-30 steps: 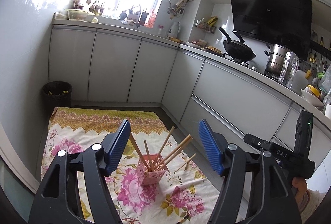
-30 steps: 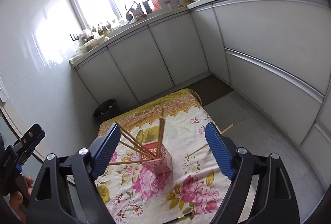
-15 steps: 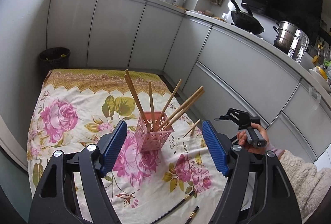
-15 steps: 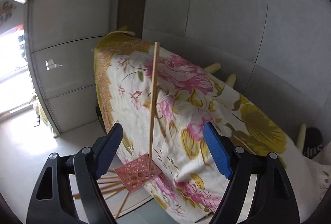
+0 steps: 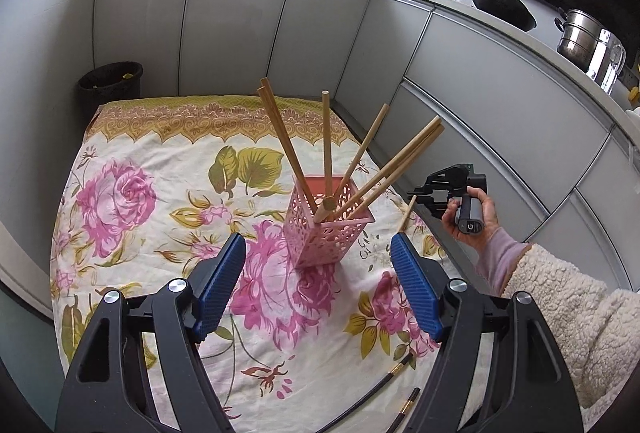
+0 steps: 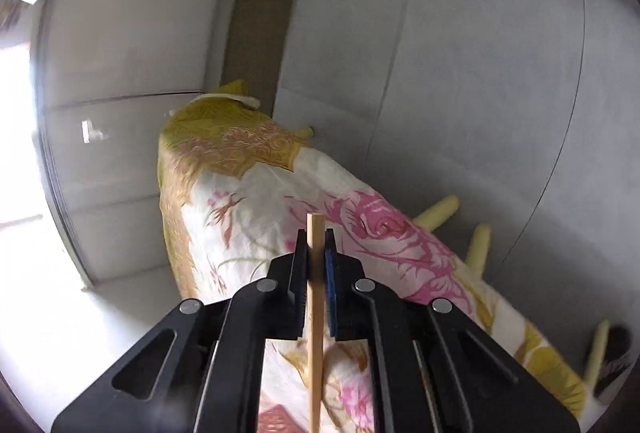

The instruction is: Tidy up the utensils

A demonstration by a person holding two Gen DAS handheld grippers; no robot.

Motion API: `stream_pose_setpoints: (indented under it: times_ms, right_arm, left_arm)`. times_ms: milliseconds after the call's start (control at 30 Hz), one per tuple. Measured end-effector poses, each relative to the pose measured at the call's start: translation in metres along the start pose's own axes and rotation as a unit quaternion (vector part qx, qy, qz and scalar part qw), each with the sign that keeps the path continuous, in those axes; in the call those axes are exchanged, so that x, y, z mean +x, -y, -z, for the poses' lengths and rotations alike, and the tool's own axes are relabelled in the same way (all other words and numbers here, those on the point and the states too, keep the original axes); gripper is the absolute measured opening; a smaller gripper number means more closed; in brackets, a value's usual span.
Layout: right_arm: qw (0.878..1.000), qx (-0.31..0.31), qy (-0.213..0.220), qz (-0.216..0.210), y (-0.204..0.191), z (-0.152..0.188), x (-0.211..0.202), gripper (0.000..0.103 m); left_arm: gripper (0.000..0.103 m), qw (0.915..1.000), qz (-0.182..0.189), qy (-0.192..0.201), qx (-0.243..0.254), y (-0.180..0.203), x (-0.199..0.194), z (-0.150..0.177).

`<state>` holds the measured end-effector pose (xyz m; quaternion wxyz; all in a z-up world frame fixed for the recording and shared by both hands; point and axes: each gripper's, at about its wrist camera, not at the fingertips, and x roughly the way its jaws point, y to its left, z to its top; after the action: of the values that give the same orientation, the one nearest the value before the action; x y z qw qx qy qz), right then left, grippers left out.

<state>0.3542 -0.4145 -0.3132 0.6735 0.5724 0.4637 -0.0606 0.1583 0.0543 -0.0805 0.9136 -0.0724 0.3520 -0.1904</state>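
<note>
A: Left wrist view first. On your far left a bin (image 5: 110,83) stands by the cabinets, off the cloth (image 5: 132,153). Your left gripper (image 5: 316,281) hangs wide open over the cloth with nothing between its pads, aimed at the holder (image 5: 330,225).

B: So what is it there for?

A: I'd judge it's waiting, ready to steady the holder. The holder stands upright mid-cloth, and its chopsticks (image 5: 280,137) fan out, leaning on the rim.

B: And further right?

A: Your right hand (image 5: 470,213) sits just right of the holder. Two dark chopsticks (image 5: 384,385) lie loose near the cloth's near edge.

B: Is the right gripper holding anything?

A: Yes. In the right wrist view, the right gripper (image 6: 316,257) has just been closing, and its pads now pinch one chopstick (image 6: 315,313) crosswise. The stick runs up and down the picture, probably so it can drop end-first into the holder.
</note>
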Motion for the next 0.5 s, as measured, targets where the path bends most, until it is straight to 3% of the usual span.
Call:
stream_pose_setpoints:
  times_ms: [133,200,333,500]
  right_arm:
    - [0.989,-0.122,0.080,0.008,-0.043,0.041,-0.060,0.007]
    - [0.977,-0.184,0.108,0.015,-0.070,0.071,-0.095,0.007]
    - [0.938,-0.305,0.162,0.025,-0.123,0.148,-0.165,0.007]
    - [0.888,-0.413,0.204,-0.017,-0.183,0.245,-0.229,0.007]
  left_arm:
    - [0.071,0.9998,0.006,0.016,-0.007,-0.003,-0.013,-0.004]
    - [0.071,0.9996,0.008,0.025,-0.005,-0.001,-0.021,-0.005]
    - [0.071,0.9986,0.015,0.050,-0.011,0.002,-0.041,-0.006]
    - [0.071,0.9959,0.023,0.085,-0.020,0.002,-0.071,-0.008]
